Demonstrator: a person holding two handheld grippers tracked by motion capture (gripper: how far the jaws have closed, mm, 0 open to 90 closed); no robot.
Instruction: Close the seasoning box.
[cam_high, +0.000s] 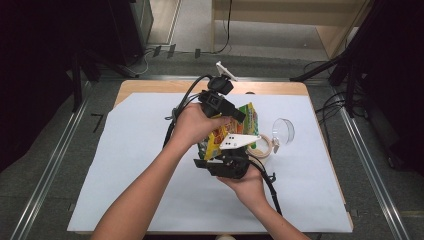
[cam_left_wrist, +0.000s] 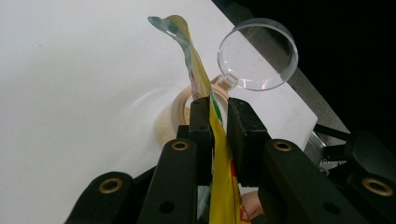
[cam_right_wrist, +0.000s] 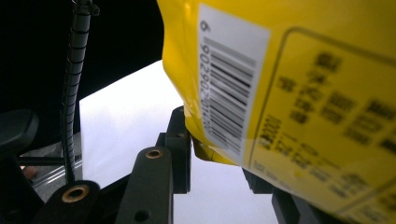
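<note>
the yellow and green snack packet is held up off the white sheet, just on the person's side of the roll of tape, caught between both claws. the left gripper comes at it from the far end, its jaws drawn narrow and pinching the thin sealed edge, which the left gripper view shows running straight up between the two black pads with the torn tip curling above them. the right gripper takes the near end; in the right gripper view the yellow face of the packet with its barcode sits down into the jaws, one pad against its lower corner, so it looks closed on the packet too, though the other pad is mostly hidden behind the packet.

the packet's long axis runs from one claw to the other, away from the person and a little toward the tape roll. both hands are equally near, one at each end, so i'd judge any pulling apart or tearing has to go along or across that line. beyond the tape roll the clear round cup lies on the sheet, well clear of the packet.
</note>
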